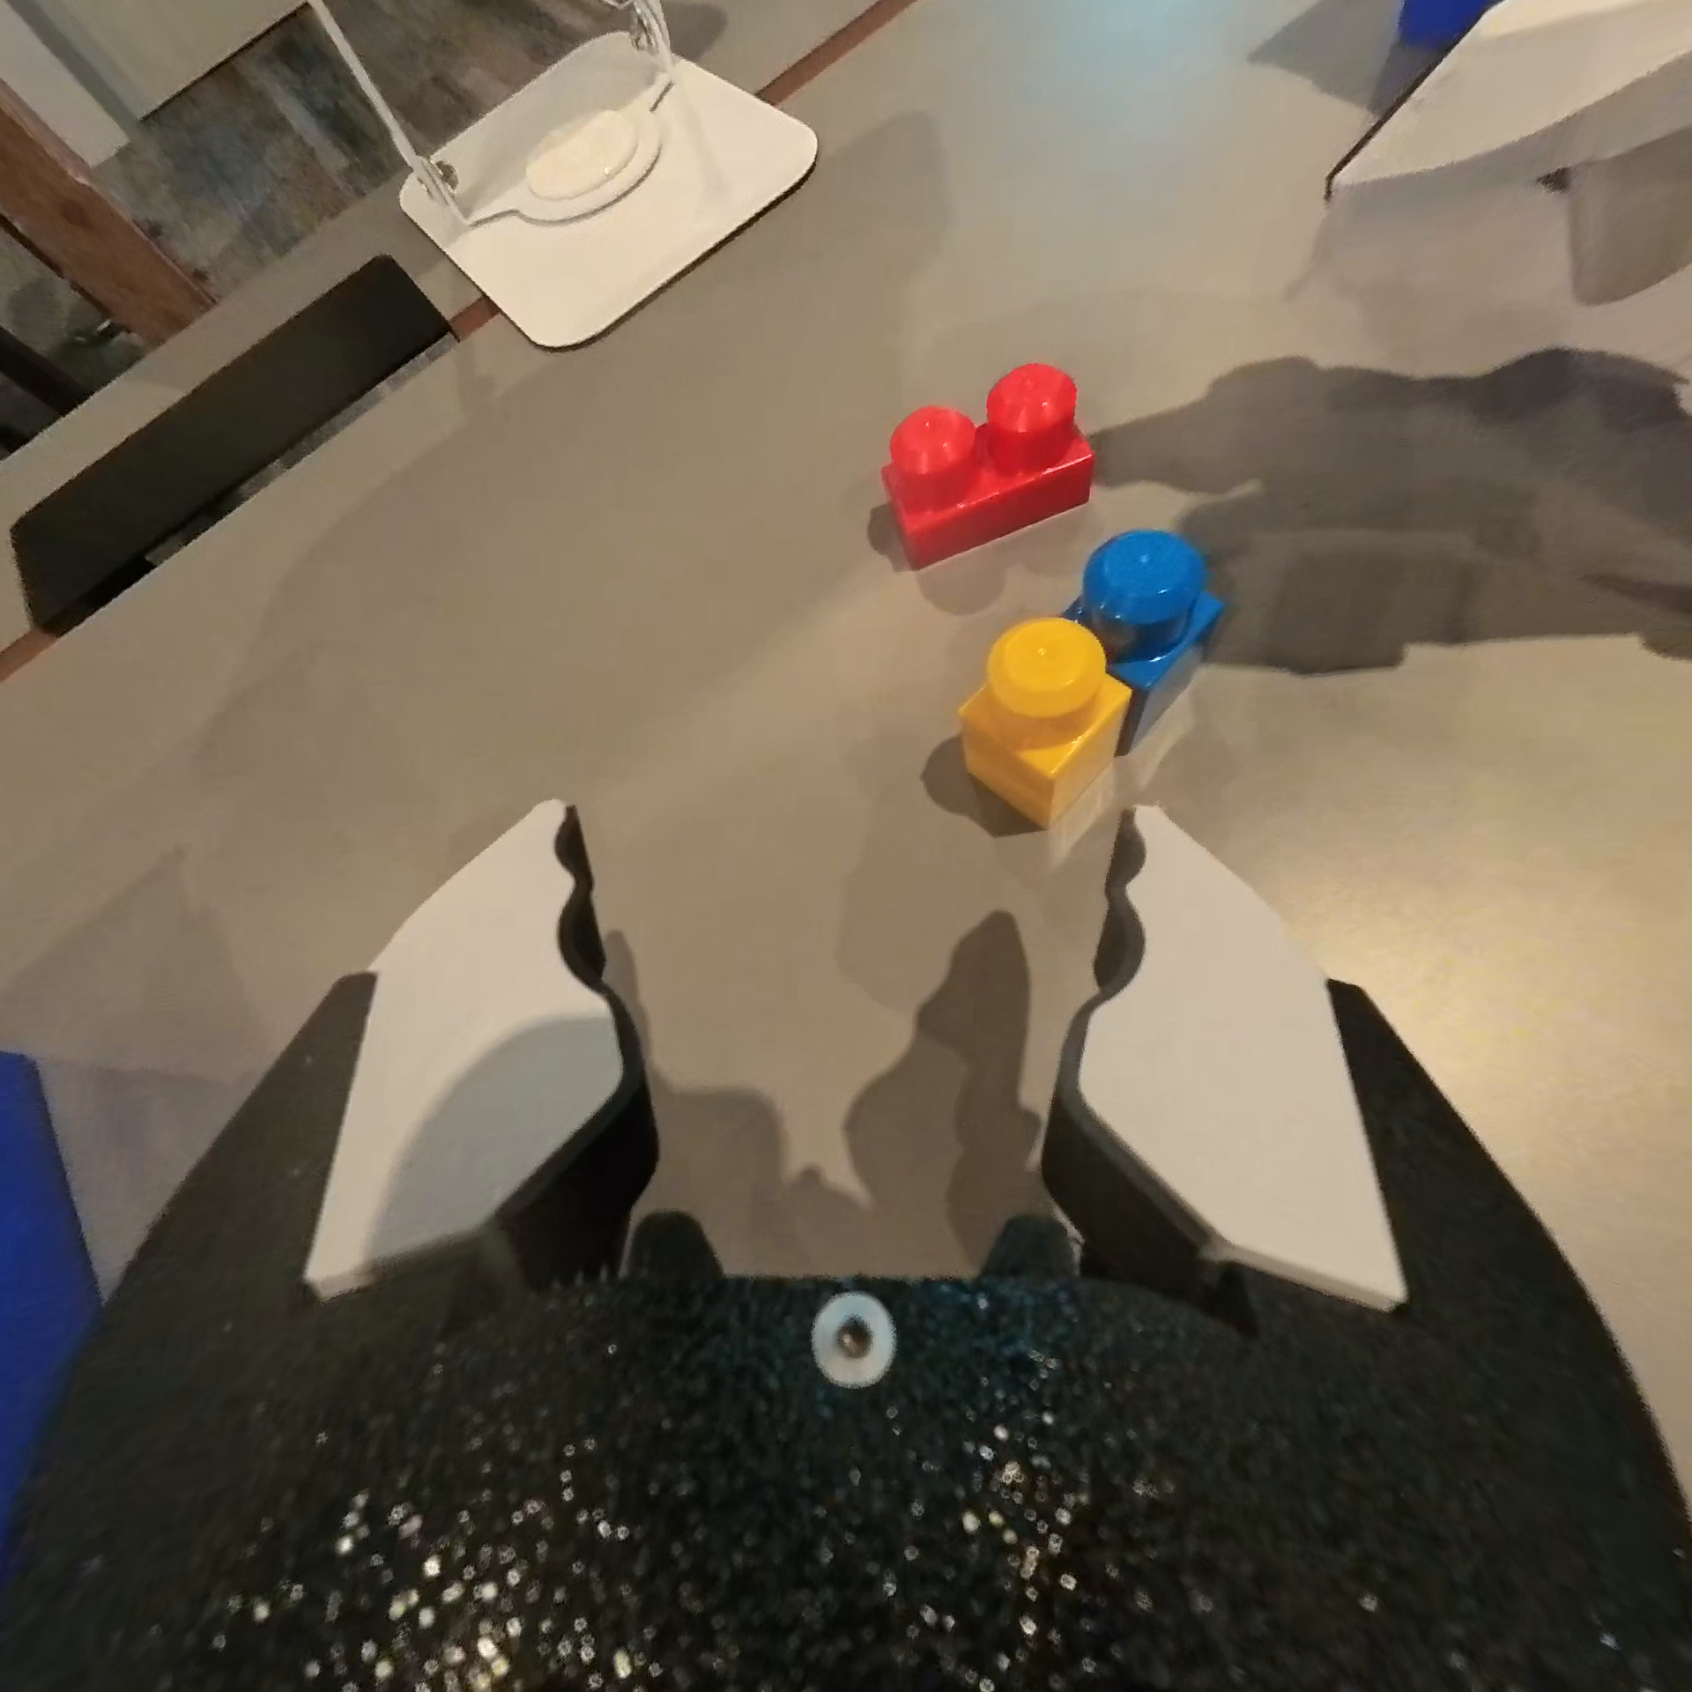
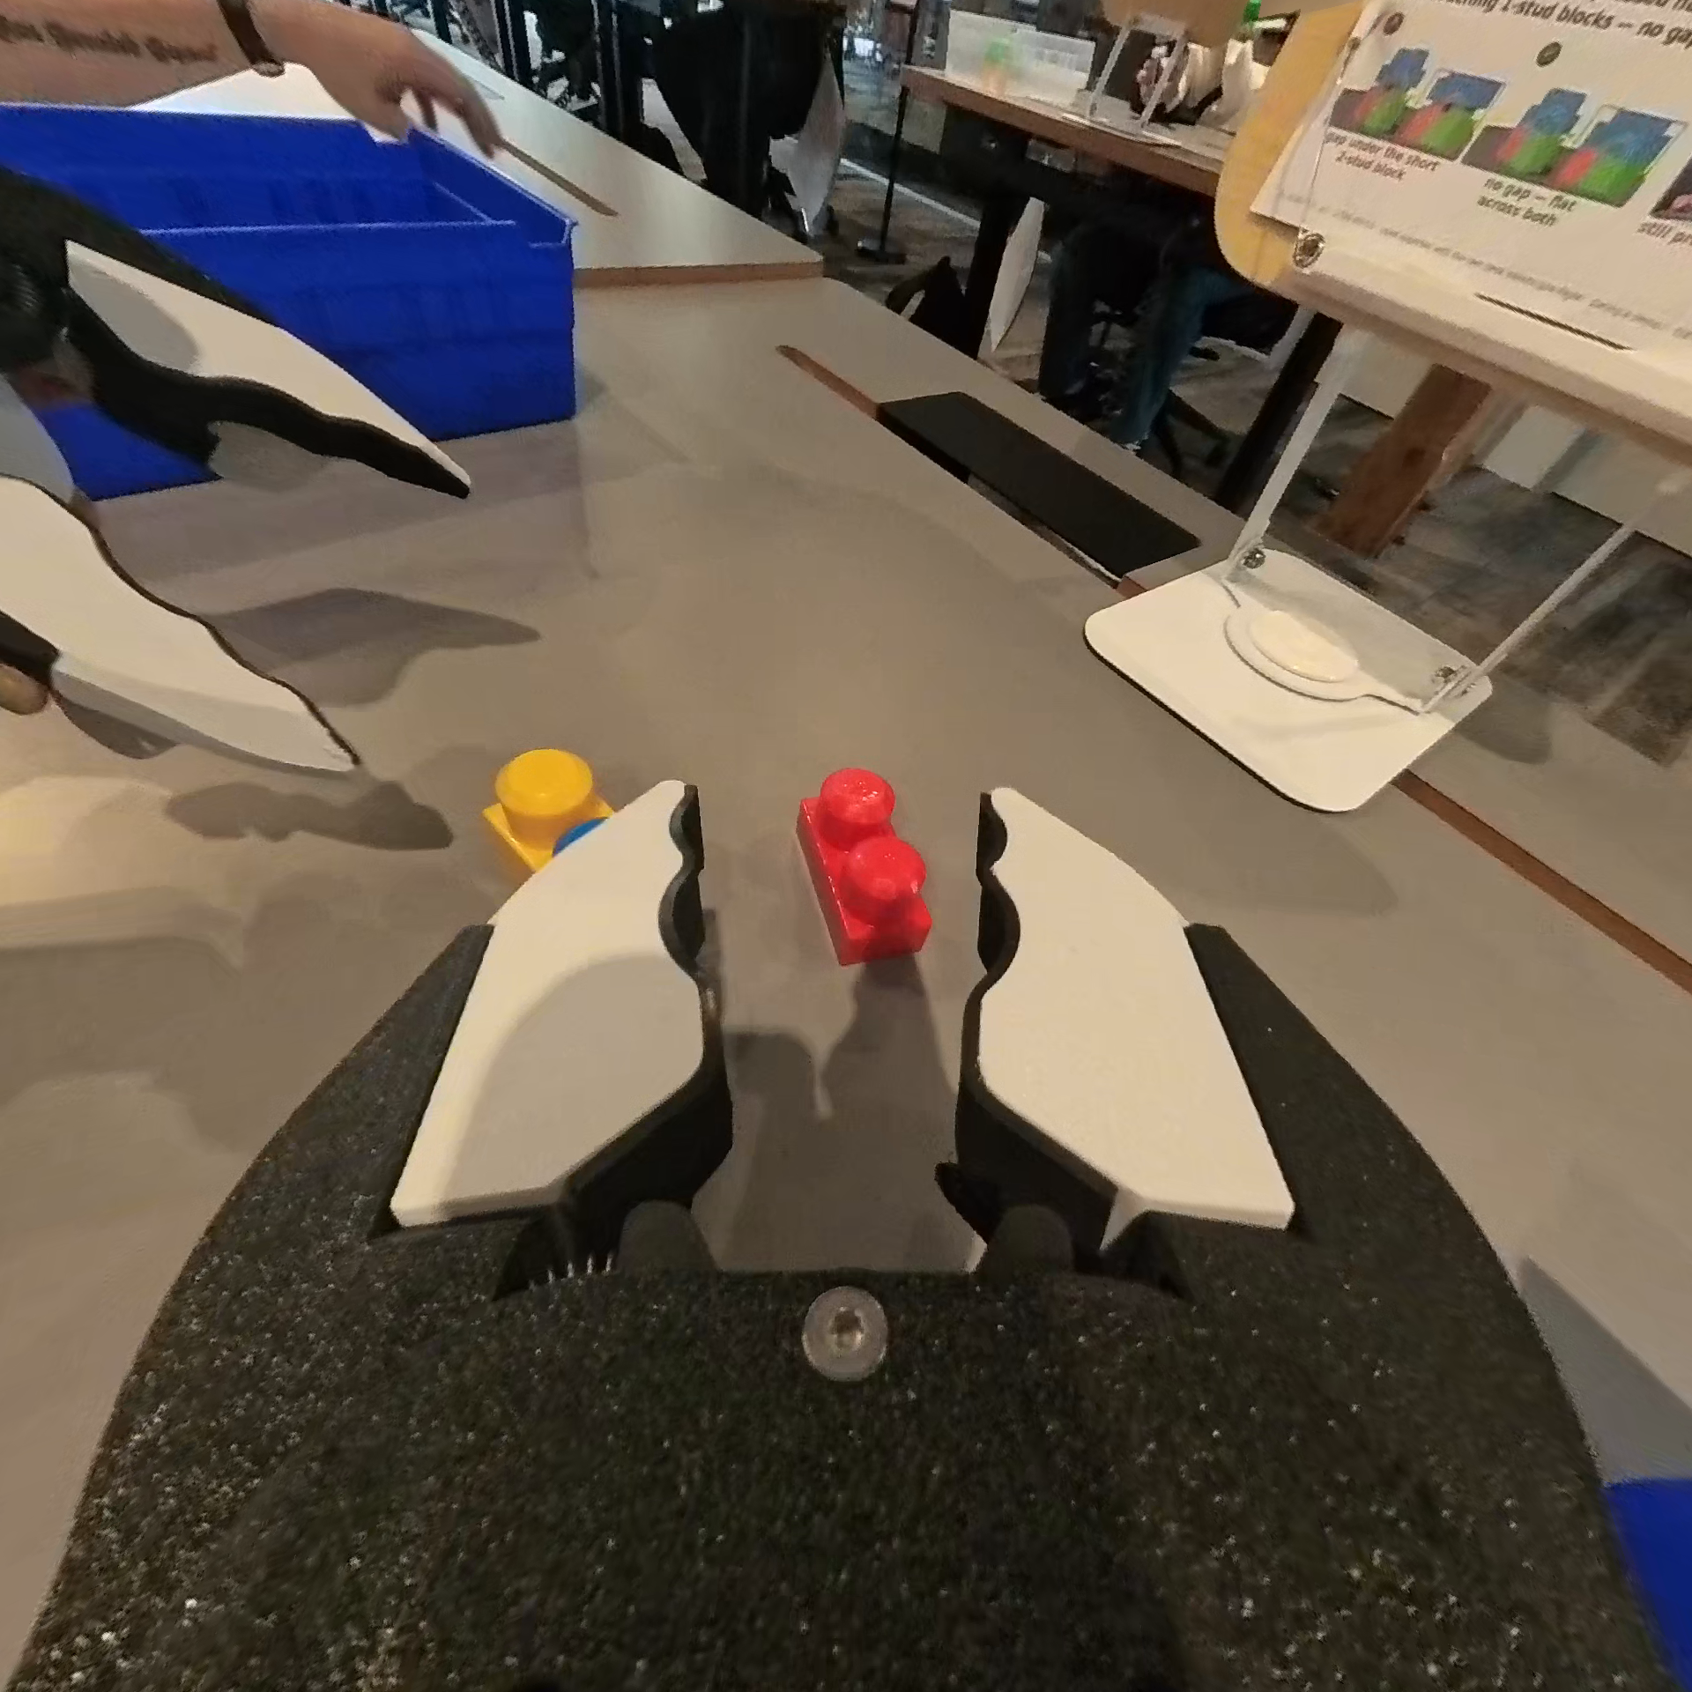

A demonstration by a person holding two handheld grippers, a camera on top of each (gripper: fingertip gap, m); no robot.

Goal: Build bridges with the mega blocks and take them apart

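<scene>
A red two-stud block point(image 1: 989, 467) lies on the grey table point(image 1: 549, 696). A yellow one-stud block point(image 1: 1044, 714) and a blue one-stud block point(image 1: 1149, 623) stand touching each other just in front of it. My left gripper point(image 1: 851, 824) is open and empty, and the yellow block is just beyond its right fingertip. My right gripper point(image 2: 835, 806) is open and empty. In the right wrist view the red block point(image 2: 865, 879) shows between its fingers, resting on the table with clear gaps to both pads. The yellow block point(image 2: 545, 806) sits left of it, and the blue block point(image 2: 577, 835) is mostly hidden behind my finger.
A blue bin point(image 2: 320, 247) stands at the far left, behind the left gripper point(image 2: 403, 623). A white stand base point(image 2: 1282, 677) with a clear holder and an instruction sheet point(image 2: 1511, 137) is at the right edge. A black strip point(image 2: 1035, 476) lies at the far edge. A person's hand point(image 2: 412, 82) is over the bin.
</scene>
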